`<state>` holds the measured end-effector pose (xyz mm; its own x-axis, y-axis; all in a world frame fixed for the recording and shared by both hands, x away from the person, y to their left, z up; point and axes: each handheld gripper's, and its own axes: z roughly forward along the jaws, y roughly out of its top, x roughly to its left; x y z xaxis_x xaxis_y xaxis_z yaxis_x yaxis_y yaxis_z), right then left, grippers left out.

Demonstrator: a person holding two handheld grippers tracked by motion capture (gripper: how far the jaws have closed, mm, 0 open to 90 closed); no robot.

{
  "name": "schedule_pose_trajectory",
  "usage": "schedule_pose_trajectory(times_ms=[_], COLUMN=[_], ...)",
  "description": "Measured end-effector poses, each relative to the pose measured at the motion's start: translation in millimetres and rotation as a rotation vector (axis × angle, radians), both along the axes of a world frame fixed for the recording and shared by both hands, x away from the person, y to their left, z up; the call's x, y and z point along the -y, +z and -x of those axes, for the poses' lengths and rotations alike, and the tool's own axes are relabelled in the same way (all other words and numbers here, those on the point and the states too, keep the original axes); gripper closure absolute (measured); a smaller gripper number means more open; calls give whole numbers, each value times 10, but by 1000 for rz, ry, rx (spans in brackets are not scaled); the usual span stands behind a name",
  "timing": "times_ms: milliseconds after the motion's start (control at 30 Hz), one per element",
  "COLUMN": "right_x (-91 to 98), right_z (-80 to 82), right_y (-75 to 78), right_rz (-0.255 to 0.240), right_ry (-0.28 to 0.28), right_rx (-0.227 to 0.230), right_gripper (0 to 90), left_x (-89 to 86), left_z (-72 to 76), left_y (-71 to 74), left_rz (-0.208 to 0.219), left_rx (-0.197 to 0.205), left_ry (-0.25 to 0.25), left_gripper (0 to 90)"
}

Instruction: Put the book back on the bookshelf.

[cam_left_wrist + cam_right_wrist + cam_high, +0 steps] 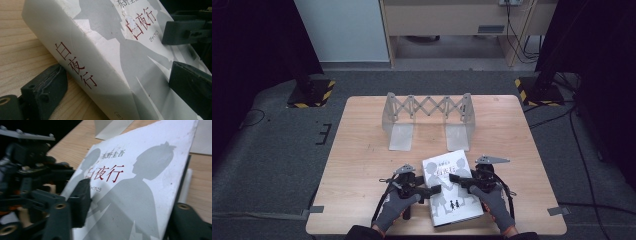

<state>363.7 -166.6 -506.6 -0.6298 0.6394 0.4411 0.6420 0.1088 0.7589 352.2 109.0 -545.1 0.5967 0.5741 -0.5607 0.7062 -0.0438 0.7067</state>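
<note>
A thick white book (pixel 452 200) with grey silhouettes and red characters on its cover lies near the table's front edge. My left gripper (pixel 434 190) is shut on the book at its spine (pixel 75 67), one jaw under the spine edge and the other on the cover. My right gripper (pixel 458 179) is over the upper middle of the cover and stands open. In the right gripper view, one finger (pixel 80 200) rests over the cover (pixel 140 182) and the other finger (pixel 185 220) sits outside the book's edge. That edge looks tilted up off the wood.
A metal expanding book rack (pixel 428 107) stands at the back middle of the wooden table (pixel 362 150), its two base plates pointing toward me. Bare wood lies between the rack and the book. Grey carpet and dark stands surround the table.
</note>
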Motion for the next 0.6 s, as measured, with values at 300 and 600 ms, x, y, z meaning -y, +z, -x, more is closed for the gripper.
schedule_pose_trajectory(times_ms=[300,600], right_x=[26,120], right_z=[76,84], right_y=[-24,-122], right_rz=[125,120], right_ry=[-57,-87], right_rx=[110,19], right_gripper=[261,240], left_x=[20,25], left_z=[13,15], left_y=[8,17], left_rz=[-27,-48], left_rx=[13,18], left_ry=[7,7], left_gripper=[28,55])
